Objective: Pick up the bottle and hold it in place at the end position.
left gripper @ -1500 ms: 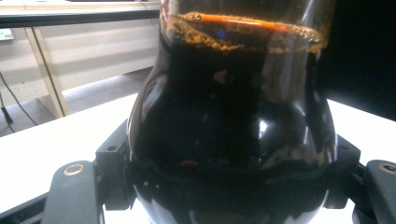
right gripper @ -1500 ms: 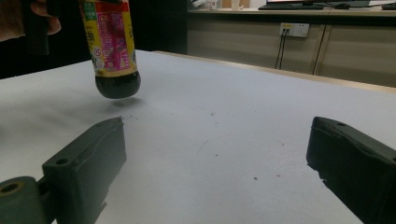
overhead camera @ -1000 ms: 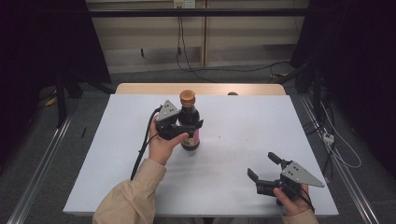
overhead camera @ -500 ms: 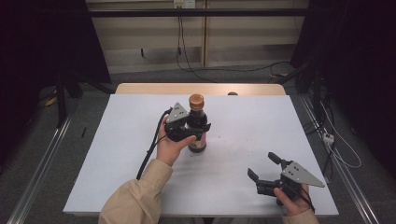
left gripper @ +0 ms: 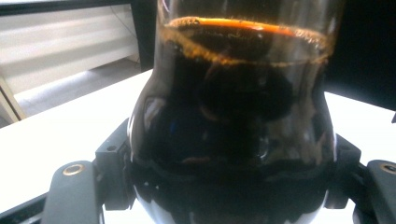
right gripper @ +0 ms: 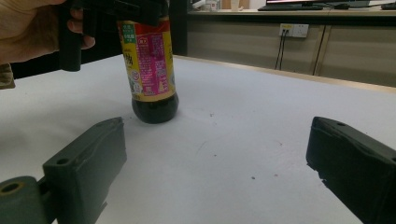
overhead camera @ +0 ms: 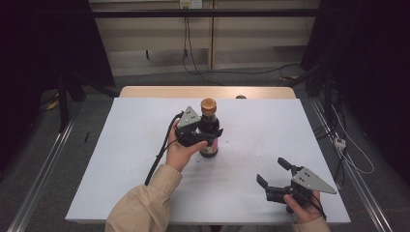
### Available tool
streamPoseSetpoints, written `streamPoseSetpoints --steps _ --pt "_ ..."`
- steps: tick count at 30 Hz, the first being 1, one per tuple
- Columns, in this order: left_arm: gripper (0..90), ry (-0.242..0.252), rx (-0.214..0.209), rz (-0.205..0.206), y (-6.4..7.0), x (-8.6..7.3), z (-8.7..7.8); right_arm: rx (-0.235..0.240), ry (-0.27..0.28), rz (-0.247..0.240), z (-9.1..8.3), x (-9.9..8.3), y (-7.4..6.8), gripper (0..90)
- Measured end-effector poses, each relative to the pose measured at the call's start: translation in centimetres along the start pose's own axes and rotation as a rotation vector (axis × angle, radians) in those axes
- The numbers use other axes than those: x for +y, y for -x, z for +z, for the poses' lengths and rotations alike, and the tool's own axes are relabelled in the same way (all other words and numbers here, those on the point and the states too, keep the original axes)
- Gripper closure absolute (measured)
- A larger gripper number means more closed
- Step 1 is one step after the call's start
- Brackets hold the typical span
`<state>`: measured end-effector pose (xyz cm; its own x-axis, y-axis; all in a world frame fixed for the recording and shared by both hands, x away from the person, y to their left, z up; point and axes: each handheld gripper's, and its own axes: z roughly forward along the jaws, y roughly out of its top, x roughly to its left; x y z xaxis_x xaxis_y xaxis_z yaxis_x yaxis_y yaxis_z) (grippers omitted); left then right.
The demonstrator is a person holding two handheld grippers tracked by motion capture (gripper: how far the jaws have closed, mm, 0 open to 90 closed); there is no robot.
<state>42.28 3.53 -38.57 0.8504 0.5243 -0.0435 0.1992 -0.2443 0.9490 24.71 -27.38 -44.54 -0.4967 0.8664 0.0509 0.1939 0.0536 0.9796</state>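
— Starting with the biggest thing: what is under everything?

— A wide white rectangular table (overhead camera: 121, 159) with a pale wooden strip along its far edge. Everything else sits on it or hangs just over it.

— And the thing being handled?

— A dark glass sauce bottle with an orange-brown round cap and a pink and yellow paper label (overhead camera: 209, 128). It stands upright near the middle of the table, a little toward the far side, with its rounded base on the white surface. In the left gripper view the dark liquid reaches up to the narrowing shoulder, with a ring of orange foam at its top.

— Who has it?

— The black left gripper with the grey three-cornered plate (overhead camera: 209, 136). It comes at the bottle from the left, and its two jaws press against opposite sides of the glass body, above the label's lower part. The left hand (overhead camera: 180, 151) wraps the handle, and a beige sleeve (overhead camera: 140, 208) runs back to the near edge.

— What about the other side?

— The black right gripper with its own grey plate (overhead camera: 273, 173) is at the near right corner, well apart from the bottle. Its jaws are spread wide with nothing between them, low over the table, pointing left toward the bottle.

— Anything smaller?

— A few tiny dark specks (right gripper: 253, 177) on the white surface, between the right gripper and the bottle.
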Motion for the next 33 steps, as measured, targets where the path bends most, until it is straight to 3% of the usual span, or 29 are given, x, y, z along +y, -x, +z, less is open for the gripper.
streamPoseSetpoints --steps 14,27,33 --pt "25.1 -0.013 -0.044 -0.006 -0.5 0.1 -0.1 0.006 -0.006 -0.009 0.1 0.0 -0.2 4.2" --pt "25.0 0.0 -0.04 0.012 -0.5 -0.1 0.0 0.013 -0.024 -0.024 0.3 -0.1 -0.5 4.2" --pt "24.9 0.015 -0.035 0.005 -0.4 -0.3 0.0 0.038 -0.043 -0.041 1.0 0.1 -1.1 4.0"
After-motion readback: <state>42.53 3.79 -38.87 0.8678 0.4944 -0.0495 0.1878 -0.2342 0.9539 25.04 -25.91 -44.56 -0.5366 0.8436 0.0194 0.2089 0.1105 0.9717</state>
